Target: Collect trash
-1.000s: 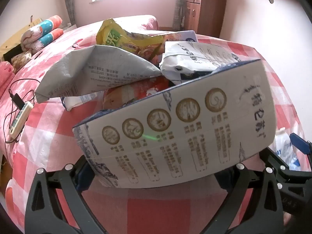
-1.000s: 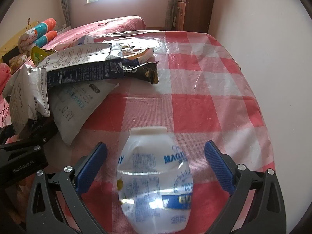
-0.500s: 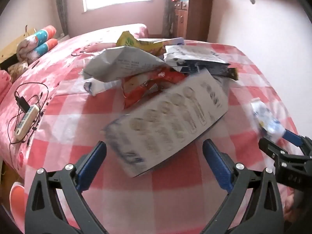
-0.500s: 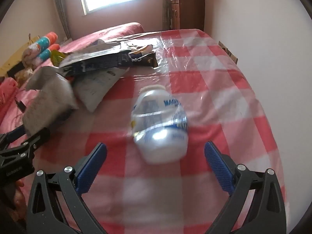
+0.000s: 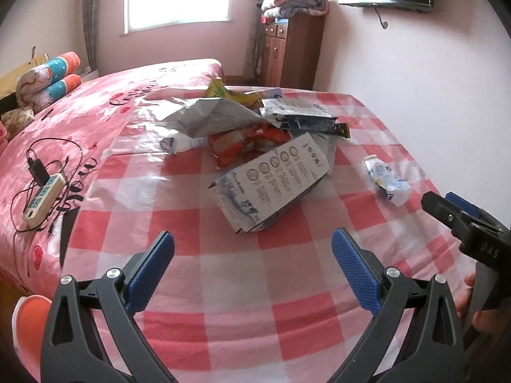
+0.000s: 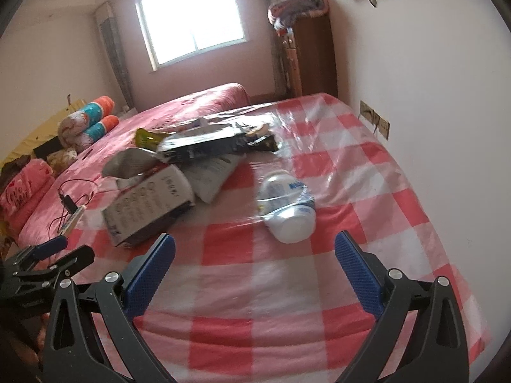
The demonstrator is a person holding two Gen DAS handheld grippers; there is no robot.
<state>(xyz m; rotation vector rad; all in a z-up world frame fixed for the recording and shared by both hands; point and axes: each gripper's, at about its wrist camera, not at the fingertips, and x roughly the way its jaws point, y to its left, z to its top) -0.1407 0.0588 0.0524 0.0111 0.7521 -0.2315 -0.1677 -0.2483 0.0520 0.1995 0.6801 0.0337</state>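
A pile of trash lies on the red-and-white checked sheet (image 5: 242, 287): a flattened white carton (image 5: 274, 178) in front, an orange wrapper (image 5: 246, 142), a grey bag (image 5: 210, 115), a yellow packet (image 5: 220, 91) and a dark wrapper (image 5: 306, 121). A crushed white plastic bottle (image 5: 388, 183) lies apart on the right. My left gripper (image 5: 252, 268) is open, pulled back from the carton, holding nothing. My right gripper (image 6: 255, 271) is open too, short of the bottle (image 6: 287, 204), with the carton (image 6: 150, 201) to its left.
A power strip with a black cable (image 5: 41, 194) lies on the pink bed (image 5: 95, 111) at left. Rolled quilts (image 5: 48, 79) sit at the far left. A wooden cabinet (image 5: 293, 51) stands by the back wall; wall sockets (image 6: 375, 119) sit just past the right edge.
Both grippers have drawn back and up from the bed. The left let go of the carton, which now lies on the sheet. The bottle is farther from the right gripper.
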